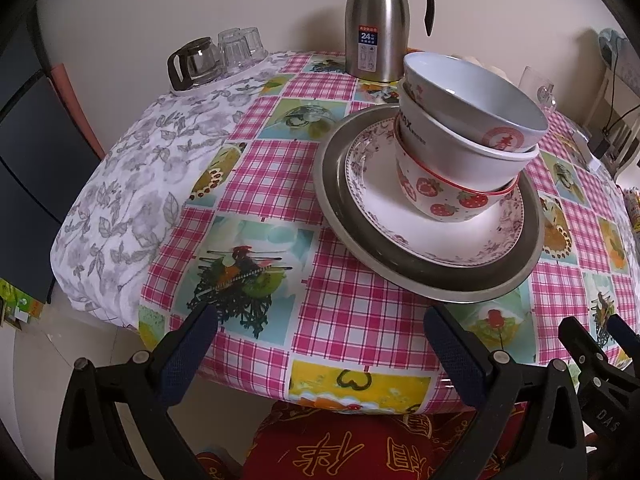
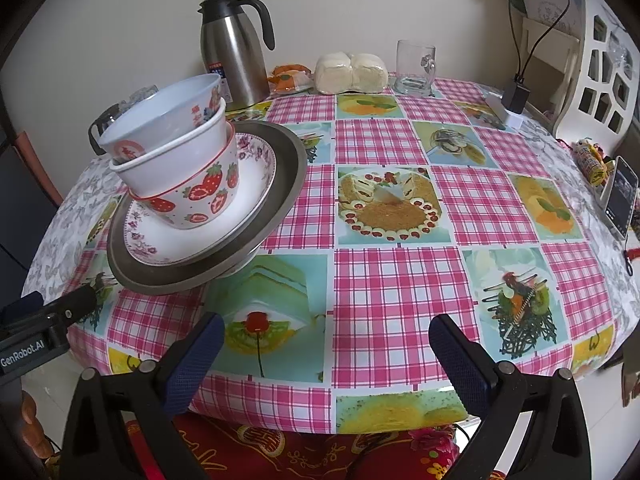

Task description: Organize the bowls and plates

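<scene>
both jaws spread empty, bowl stack (image 1: 460, 136) hiding plate (image 1: 376, 200) centre

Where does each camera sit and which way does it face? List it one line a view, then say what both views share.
Left wrist: sits on the left gripper at the table's near edge, facing the stack of three bowls on the floral white plate and grey metal dish; its open blue-padded fingers show, and the right gripper at far right.
Right wrist: sits on the right gripper, facing the pink checked tablecloth; its open fingers show, and the left gripper at far left.
Shared: the stack and the steel jug.
</scene>
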A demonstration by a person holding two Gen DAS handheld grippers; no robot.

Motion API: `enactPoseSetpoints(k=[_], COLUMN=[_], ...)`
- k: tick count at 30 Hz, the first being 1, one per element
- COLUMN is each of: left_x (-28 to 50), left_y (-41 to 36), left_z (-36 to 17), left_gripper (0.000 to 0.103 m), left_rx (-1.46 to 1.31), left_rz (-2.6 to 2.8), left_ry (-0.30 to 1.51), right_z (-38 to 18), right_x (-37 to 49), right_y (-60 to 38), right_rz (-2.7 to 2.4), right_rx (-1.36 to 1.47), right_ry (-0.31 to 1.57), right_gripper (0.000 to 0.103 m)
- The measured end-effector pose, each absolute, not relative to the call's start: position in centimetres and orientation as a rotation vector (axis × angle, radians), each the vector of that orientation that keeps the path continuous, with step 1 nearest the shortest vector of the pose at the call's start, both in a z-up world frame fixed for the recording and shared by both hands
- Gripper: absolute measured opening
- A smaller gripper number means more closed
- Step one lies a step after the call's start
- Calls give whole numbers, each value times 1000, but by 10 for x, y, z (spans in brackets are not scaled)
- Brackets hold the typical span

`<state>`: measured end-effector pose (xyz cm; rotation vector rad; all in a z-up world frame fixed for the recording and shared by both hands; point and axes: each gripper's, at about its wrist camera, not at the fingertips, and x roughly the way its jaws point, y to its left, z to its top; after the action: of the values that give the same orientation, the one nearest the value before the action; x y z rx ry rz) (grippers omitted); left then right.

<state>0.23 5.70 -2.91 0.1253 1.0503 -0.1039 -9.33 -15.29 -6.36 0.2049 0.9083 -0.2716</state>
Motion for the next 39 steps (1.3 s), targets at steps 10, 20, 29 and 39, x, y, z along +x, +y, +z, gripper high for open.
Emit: enactPoseSetpoints(k=[10, 20, 29, 39], left_x=[5, 8, 11, 12], left_y=[58, 58, 60, 62], left_z=[-32, -36, -40, -43], left_gripper=[102, 102, 102, 102], left_rx=[135, 132, 123, 111], left_rz=[-109, -116, -118, -122], left_ry=[1060, 1078, 1102, 1123], right_z=[-63, -66, -69, -72], right_x=[-93, -91, -89, -88], right_y=[-154, -155, -154, -153], right_rz=[-275, -277, -285, -295], right_rx=[204, 195, 185, 175], right_ry=[909, 919, 929, 934], right_gripper=[103, 103, 103, 103])
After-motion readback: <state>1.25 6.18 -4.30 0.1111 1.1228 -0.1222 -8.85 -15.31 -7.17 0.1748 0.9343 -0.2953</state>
